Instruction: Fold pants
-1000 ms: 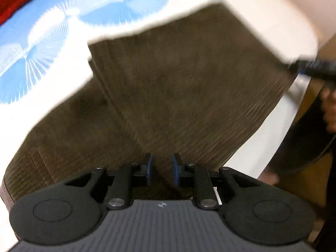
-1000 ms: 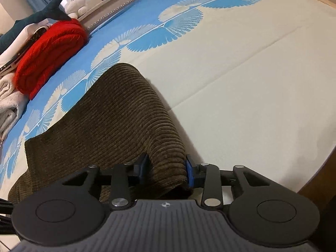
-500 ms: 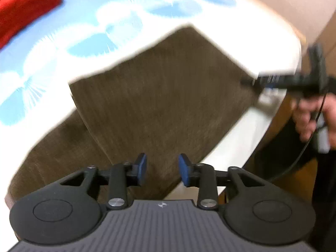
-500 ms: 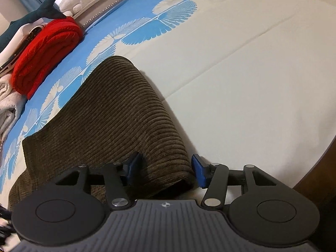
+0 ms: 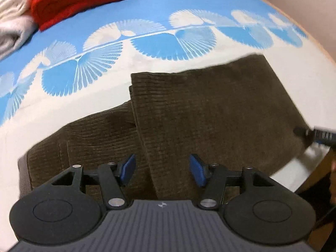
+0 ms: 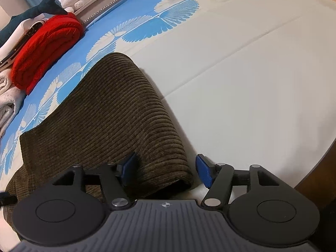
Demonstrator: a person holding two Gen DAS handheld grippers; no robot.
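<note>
The brown corduroy pants (image 5: 201, 113) lie folded on the bed, one layer laid over the other. My left gripper (image 5: 162, 169) is open just above the near edge of the pants, holding nothing. My right gripper (image 6: 166, 171) is open around the folded right end of the pants (image 6: 117, 113), its pads (image 6: 203, 173) apart from the cloth. The right gripper's tip (image 5: 315, 134) shows at the right edge of the left wrist view.
The bed has a white and blue fan-patterned sheet (image 6: 241, 73). A folded red blanket (image 6: 46, 48) and pale towels (image 5: 12, 27) lie at the far left. A plush shark (image 6: 40, 8) sits behind them. The bed's wooden edge (image 6: 310, 180) runs along the right.
Both grippers have opened and let go of the pants. The folded layer now lies flat on the bed. The left gripper has drawn back and tilted up.
</note>
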